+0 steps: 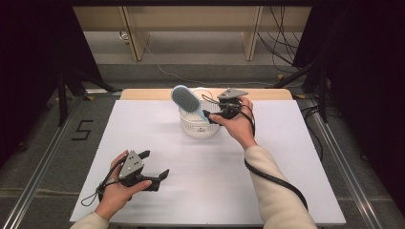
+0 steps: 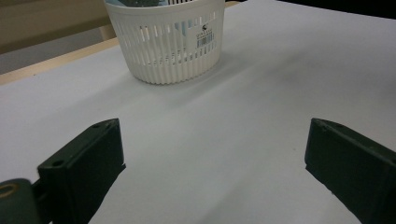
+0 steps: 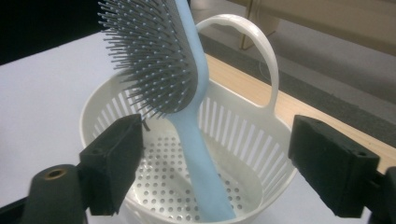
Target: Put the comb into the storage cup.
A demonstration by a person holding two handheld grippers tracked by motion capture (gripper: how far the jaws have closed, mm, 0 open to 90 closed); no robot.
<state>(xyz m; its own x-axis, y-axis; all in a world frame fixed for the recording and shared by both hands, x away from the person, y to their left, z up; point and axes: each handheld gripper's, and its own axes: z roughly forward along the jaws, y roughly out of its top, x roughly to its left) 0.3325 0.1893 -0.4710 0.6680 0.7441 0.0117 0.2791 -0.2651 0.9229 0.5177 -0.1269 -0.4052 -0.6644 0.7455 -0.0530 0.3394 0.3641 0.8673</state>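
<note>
Hairbrush of pale blue plastic with a grey bristle pad [image 3: 180,79] stands tilted in a round white slotted plastic basket [image 3: 107,112], its handle end resting on the perforated basket floor and its bristled head sticking out above the rim; in the high view the head leans toward the left of the picture. The basket has an arched white handle [image 3: 261,56] rising from its far rim, and it sits on the white-covered table [image 1: 157,143] toward the far edge, near the middle. The right gripper [image 3: 215,154] hovers just beside the basket on its right in the high view, held in the person's right hand [image 1: 236,125], with a black cable [image 1: 277,181] trailing back along the cream sleeve. Its jaws are spread wide on either side of the brush handle, and neither pad touches it, so the brush stands free in the basket. The left gripper [image 1: 155,164] rests low over the near left part of the table, well apart from the basket, in the left hand [image 1: 117,188]. Its jaws are also spread wide with nothing between them but bare table, and they point toward the basket, whose side wall carries a small barcode label [image 2: 205,38].
</note>
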